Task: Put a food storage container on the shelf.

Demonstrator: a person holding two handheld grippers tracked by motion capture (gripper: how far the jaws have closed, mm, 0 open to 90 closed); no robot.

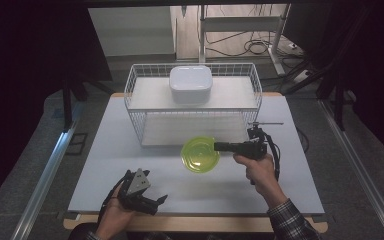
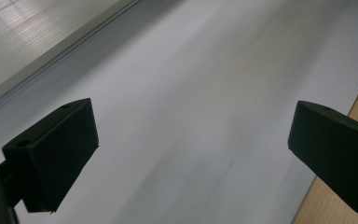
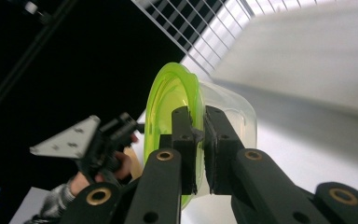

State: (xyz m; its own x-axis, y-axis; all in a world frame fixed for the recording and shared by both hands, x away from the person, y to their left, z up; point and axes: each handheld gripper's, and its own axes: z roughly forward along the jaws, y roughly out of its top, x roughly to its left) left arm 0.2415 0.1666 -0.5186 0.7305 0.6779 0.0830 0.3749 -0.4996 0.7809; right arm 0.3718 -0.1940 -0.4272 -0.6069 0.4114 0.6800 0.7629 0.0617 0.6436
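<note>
High view: right gripper point(image 1: 220, 146) level, pointing to 9 o'clock, clamped on green-lidded container point(image 1: 200, 154) rim; left gripper point(image 1: 152, 202) wide open, holding nothing.

lime-green lid point(image 1: 200, 154), white wire basket point(image 1: 135, 117), black tongs point(image 3: 200, 140)

On the counter point(image 1: 130, 165) there are one wire basket point(image 1: 192, 107), one white lidded box point(image 1: 190, 84), one clear container with a green lid point(image 1: 200, 155) and two grippers, left gripper point(image 1: 152, 202) and right gripper point(image 1: 219, 146).
</note>
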